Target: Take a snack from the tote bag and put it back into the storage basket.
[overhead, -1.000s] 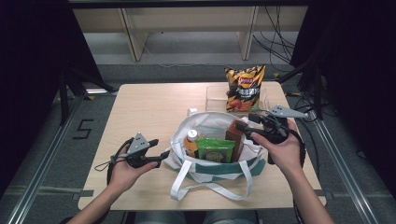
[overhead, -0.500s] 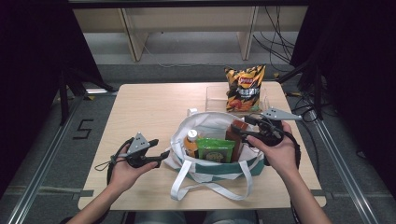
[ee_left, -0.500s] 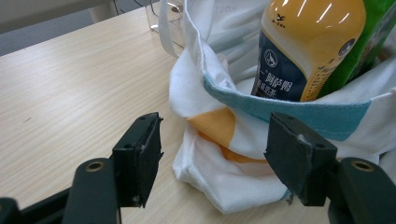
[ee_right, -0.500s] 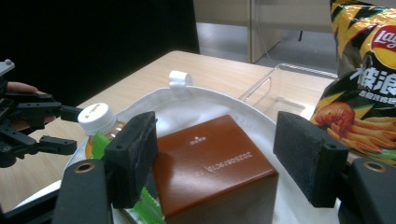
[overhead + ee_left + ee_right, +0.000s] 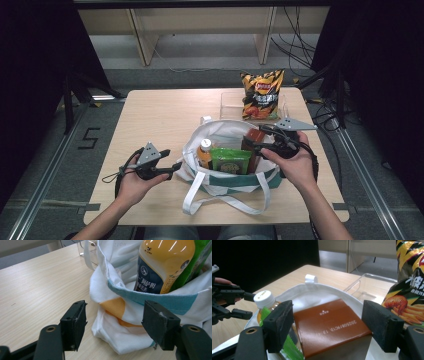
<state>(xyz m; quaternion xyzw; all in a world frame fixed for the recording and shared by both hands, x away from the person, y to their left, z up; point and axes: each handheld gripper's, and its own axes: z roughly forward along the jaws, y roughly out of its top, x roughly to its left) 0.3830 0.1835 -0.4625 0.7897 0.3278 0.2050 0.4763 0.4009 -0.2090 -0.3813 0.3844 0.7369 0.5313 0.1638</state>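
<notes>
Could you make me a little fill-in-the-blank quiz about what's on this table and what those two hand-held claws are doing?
1. The bottle, the green packet and the brown carton all stand inside the white tote ____.
2. The right gripper has just been opening; its jaws stand on either side of the brown ____.
3. The chips bag stands in a clear ____ at the table's far side.
4. The left gripper has its jaws ____, at the bag's cloth.

Missing words: bag; carton; tray; open

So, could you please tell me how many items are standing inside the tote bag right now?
3: a juice bottle at the left, a green packet in the middle, a brown carton at the right. More may lie hidden beneath.
</notes>
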